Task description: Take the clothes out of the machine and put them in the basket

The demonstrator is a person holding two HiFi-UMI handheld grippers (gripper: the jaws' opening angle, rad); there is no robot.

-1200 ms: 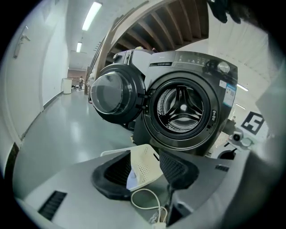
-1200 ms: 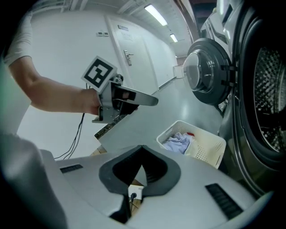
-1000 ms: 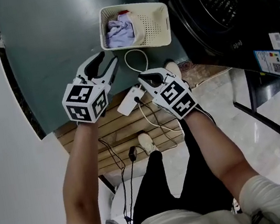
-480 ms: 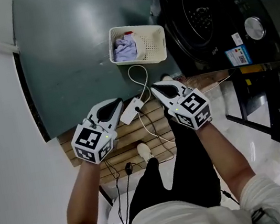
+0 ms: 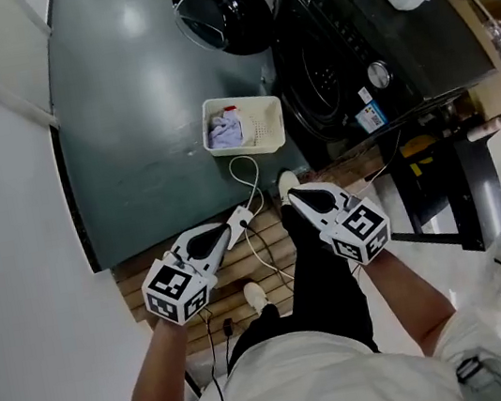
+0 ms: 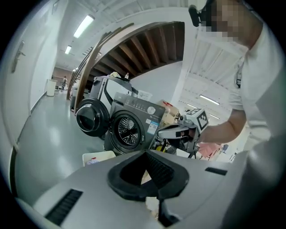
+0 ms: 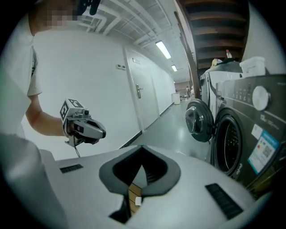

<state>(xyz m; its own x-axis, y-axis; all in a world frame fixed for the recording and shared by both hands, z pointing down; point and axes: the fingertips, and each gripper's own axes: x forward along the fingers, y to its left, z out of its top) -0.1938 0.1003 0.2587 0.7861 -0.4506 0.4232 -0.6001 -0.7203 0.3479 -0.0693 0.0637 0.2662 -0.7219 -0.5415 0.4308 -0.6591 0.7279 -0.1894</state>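
Both tools shut, empty: left tool (image 5: 224, 237), right tool (image 5: 294, 196). Clothes (image 5: 223, 133) lie in basket (image 5: 267, 127) beside open machine (image 5: 348, 45). We judge: check drum (image 6: 128, 130) for leftovers, opening 1 tool before reaching in.

Figure: a large workshop-like hall. A washer (image 5: 331, 57) stands on a bare grey floor (image 5: 132, 119) under strip lights (image 6: 84, 26). A wooden pallet (image 5: 135, 275) lies nearby.

Bright, even light from ceiling strips (image 6: 85, 24) here, soft glare on the green floor (image 5: 130, 34), both gripper views bulging fisheye with black corners, foreground blurred
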